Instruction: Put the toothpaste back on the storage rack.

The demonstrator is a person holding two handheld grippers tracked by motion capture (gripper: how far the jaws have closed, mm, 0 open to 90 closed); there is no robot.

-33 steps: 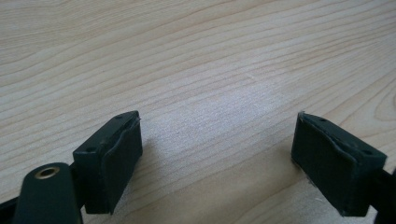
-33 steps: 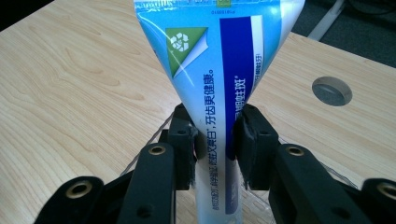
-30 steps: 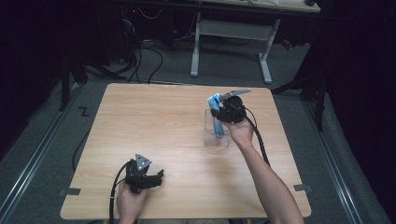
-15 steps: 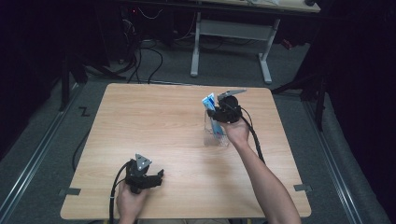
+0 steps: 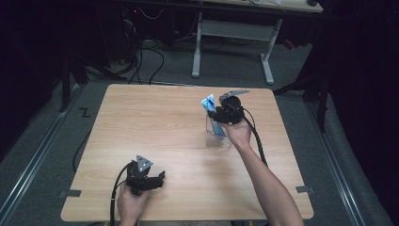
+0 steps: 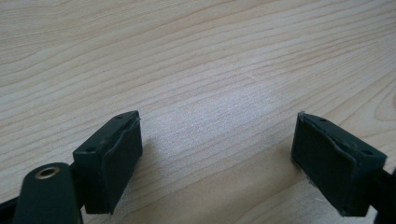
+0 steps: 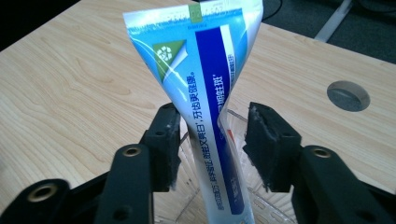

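Note:
A blue and white toothpaste tube [image 7: 210, 70] stands upright, flat end up, in a clear plastic container [image 5: 217, 135] right of the table's middle. My right gripper [image 7: 212, 126] straddles the tube with its jaws a little apart; a thin gap shows between the tube and the right pad [image 7: 266, 140]. From above, the right gripper [image 5: 226, 113] hovers over the container, and the tube [image 5: 208, 102] leans out to its left. Near the front left edge my left gripper [image 5: 157, 179] rests low on the bare wood. Its jaws [image 6: 217, 149] stand wide with nothing between them.
The wooden table [image 5: 155, 122] has a round cable hole [image 7: 348, 95] beyond the container. A white desk frame [image 5: 230, 30] and cables lie on the floor behind the table. Black cables trail from both grippers.
The right hand and the tube have shifted slightly toward the front over the container. The left gripper has stayed still.

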